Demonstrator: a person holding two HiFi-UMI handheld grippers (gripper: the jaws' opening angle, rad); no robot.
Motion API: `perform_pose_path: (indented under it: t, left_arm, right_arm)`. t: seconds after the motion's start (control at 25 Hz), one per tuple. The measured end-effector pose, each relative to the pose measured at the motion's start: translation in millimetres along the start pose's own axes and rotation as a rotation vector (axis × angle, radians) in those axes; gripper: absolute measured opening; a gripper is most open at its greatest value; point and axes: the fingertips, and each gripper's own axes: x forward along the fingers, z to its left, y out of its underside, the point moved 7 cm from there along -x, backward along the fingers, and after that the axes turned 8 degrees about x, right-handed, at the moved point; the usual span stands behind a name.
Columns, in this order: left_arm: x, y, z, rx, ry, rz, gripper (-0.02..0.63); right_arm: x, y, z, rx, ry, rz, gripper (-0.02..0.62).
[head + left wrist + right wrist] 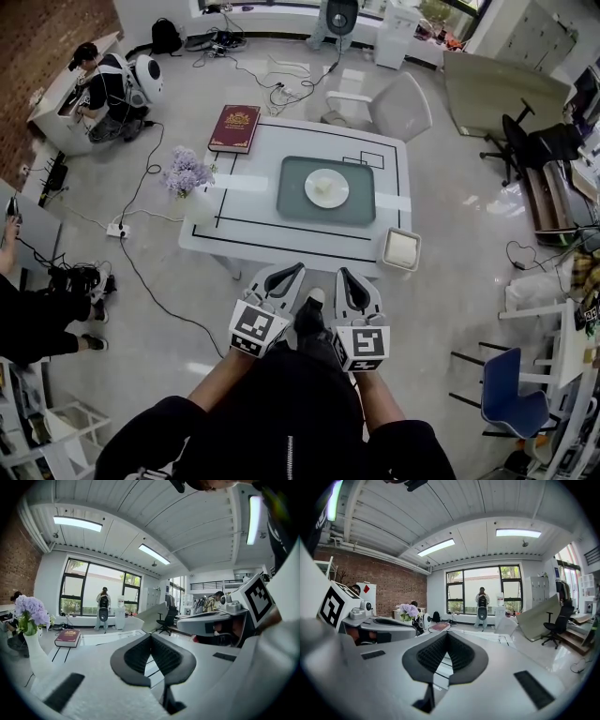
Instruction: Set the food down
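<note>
Head view first: the food is sitting on a white plate on the green tray, pretty much in the middle of the white desk. The left gripper and the right gripper hang side by side just short of the desk's near edge, well apart from the food. There's a red book at the far left corner and purple flowers by the left edge.

Left gripper view: jaws closed tip to tip, nothing in them.

Right gripper view: same deal, jaws pressed together and empty.
</note>
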Motion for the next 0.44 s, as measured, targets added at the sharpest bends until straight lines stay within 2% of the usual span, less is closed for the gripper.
perform_pose_path:
  t: [0.44]
  left_arm:
    - [-11.8, 3.1, 8.7, 0.006, -0.004, -0.012, 0.005]
  right_arm:
    - [2.2, 1.0, 4.1, -0.006, 0.019, -0.002, 0.009]
